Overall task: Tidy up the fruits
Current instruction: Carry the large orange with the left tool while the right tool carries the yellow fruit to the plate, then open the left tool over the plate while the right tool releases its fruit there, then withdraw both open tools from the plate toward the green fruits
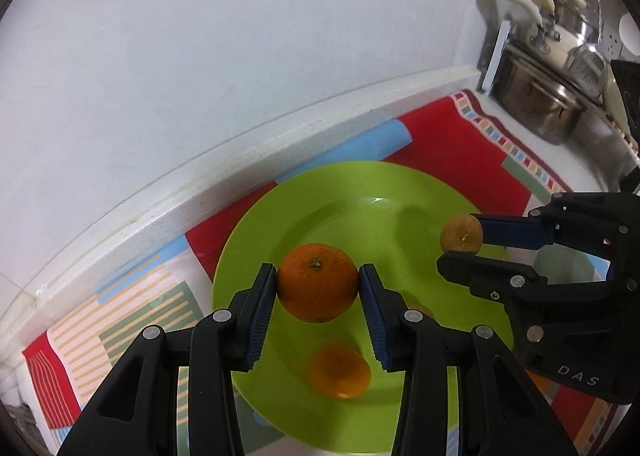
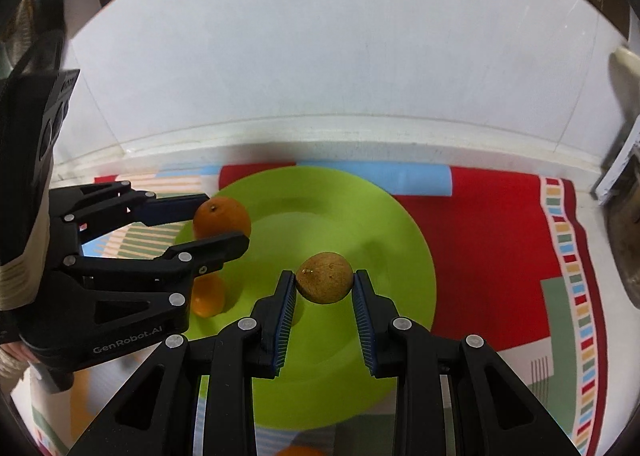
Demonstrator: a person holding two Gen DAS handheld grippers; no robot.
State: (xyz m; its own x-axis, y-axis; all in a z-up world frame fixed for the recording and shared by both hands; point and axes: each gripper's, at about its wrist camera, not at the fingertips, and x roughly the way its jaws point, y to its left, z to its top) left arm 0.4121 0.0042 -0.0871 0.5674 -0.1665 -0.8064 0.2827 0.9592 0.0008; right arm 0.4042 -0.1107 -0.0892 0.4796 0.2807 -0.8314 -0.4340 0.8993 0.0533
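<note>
Both grippers over a green plate (image 1: 280, 215) on a patchwork cloth (image 1: 460, 143), white counter (image 1: 160, 215): left gripper (image 1: 318, 288) clamps an orange (image 1: 317, 282), right gripper (image 2: 324, 284) pinches a brownish fruit (image 2: 324, 283).

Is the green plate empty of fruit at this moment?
No: in the left wrist view a loose orange lies on the green plate, below the orange clamped in the left gripper.

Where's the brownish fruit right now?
The brownish fruit is clamped in the right gripper, held above the green plate, to the right of the orange that the left gripper holds.
</note>
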